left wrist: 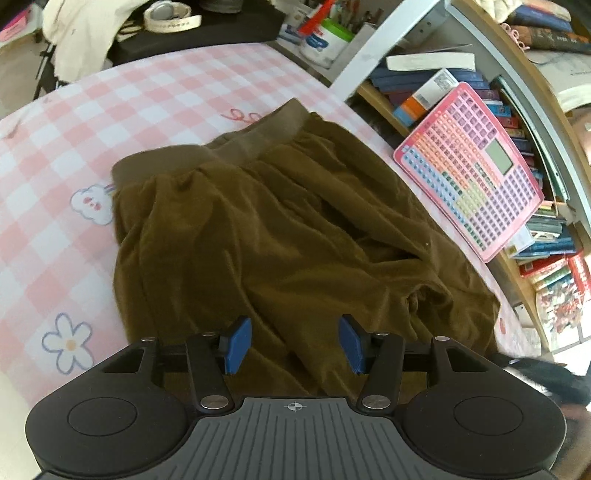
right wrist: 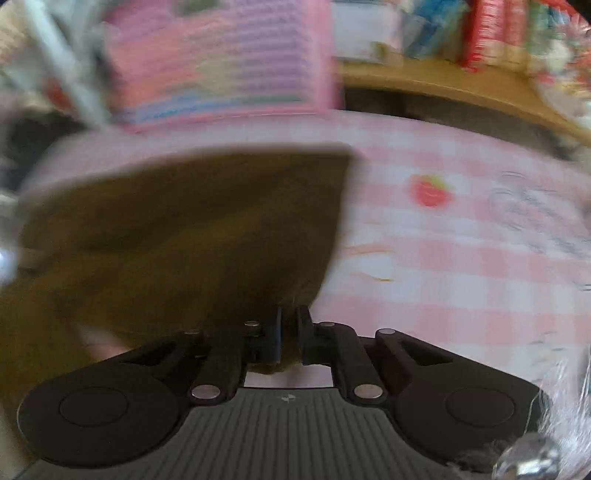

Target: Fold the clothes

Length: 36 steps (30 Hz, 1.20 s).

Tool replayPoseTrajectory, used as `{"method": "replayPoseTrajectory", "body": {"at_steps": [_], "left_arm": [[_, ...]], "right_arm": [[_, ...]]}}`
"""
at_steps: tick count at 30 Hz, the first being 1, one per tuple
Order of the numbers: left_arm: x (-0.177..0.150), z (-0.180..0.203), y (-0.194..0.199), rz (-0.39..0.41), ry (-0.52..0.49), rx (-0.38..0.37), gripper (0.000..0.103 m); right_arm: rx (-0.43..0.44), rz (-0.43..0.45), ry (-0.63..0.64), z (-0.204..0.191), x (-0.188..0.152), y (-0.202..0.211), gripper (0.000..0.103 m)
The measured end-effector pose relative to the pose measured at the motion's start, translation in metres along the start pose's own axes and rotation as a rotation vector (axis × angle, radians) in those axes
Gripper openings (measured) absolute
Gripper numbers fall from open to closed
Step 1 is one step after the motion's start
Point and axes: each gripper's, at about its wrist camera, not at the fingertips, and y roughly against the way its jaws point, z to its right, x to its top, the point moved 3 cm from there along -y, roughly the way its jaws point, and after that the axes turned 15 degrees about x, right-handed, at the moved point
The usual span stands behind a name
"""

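An olive-brown skirt [left wrist: 266, 229] with a wide elastic waistband [left wrist: 236, 144] lies rumpled on a pink-and-white checked sheet [left wrist: 110, 110]. My left gripper [left wrist: 294, 343] hovers over the skirt's near hem, open, blue pads apart with nothing between them. In the blurred right wrist view the same brown fabric [right wrist: 184, 236] stretches up and left from my right gripper [right wrist: 290, 332], which is shut on a corner of the skirt, a tuft of cloth showing between the fingers.
A pink keyboard-like board [left wrist: 476, 173] leans against a bookshelf [left wrist: 546, 236] full of books at the right of the sheet. White cloth [left wrist: 81, 33], tape rolls and a tub of pens [left wrist: 325, 37] crowd the far end.
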Motion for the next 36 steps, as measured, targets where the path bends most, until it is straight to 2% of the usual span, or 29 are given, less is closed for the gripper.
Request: {"method": "replayPoseTrajectory", "body": {"at_steps": [3, 4, 11, 13, 16, 18, 20, 24, 30, 34, 35, 36], "left_arm": [[0.002, -0.002, 0.002, 0.013, 0.012, 0.001, 0.052], [0.003, -0.003, 0.002, 0.013, 0.012, 0.004, 0.052], [0.023, -0.005, 0.005, 0.048, -0.021, 0.011, 0.052], [0.036, -0.005, 0.007, 0.071, -0.046, 0.008, 0.052], [0.063, -0.001, 0.004, 0.112, -0.089, 0.016, 0.052], [0.082, 0.002, 0.000, 0.137, -0.117, 0.014, 0.052], [0.101, 0.008, -0.008, 0.153, -0.159, 0.009, 0.052], [0.135, 0.018, -0.031, 0.164, -0.248, -0.019, 0.051], [0.171, 0.032, -0.076, 0.099, -0.359, -0.096, 0.052], [0.179, 0.042, -0.104, 0.049, -0.433, -0.154, 0.050], [0.179, 0.044, -0.111, 0.035, -0.448, -0.166, 0.048], [0.180, 0.045, -0.117, 0.025, -0.453, -0.174, 0.041]], "right_arm": [[-0.021, 0.088, 0.019, -0.001, 0.006, 0.035, 0.007], [-0.036, 0.096, 0.014, 0.003, 0.005, 0.039, 0.000], [-0.183, 0.021, -0.083, 0.044, -0.016, 0.006, 0.006], [-0.152, 0.050, -0.074, 0.032, -0.018, 0.015, 0.006], [-0.121, 0.032, -0.070, 0.000, -0.038, 0.023, 0.008], [-0.103, 0.016, -0.068, -0.023, -0.054, 0.028, 0.012], [-0.085, -0.001, -0.067, -0.046, -0.070, 0.033, 0.023], [-0.050, -0.034, -0.063, -0.092, -0.102, 0.043, 0.026], [-0.176, -0.043, -0.218, -0.139, -0.159, 0.052, 0.027], [-0.286, -0.029, -0.276, -0.162, -0.185, 0.053, 0.030], [-0.319, -0.018, -0.291, -0.167, -0.191, 0.054, 0.030], [-0.358, 0.001, -0.314, -0.171, -0.197, 0.055, 0.030]]}}
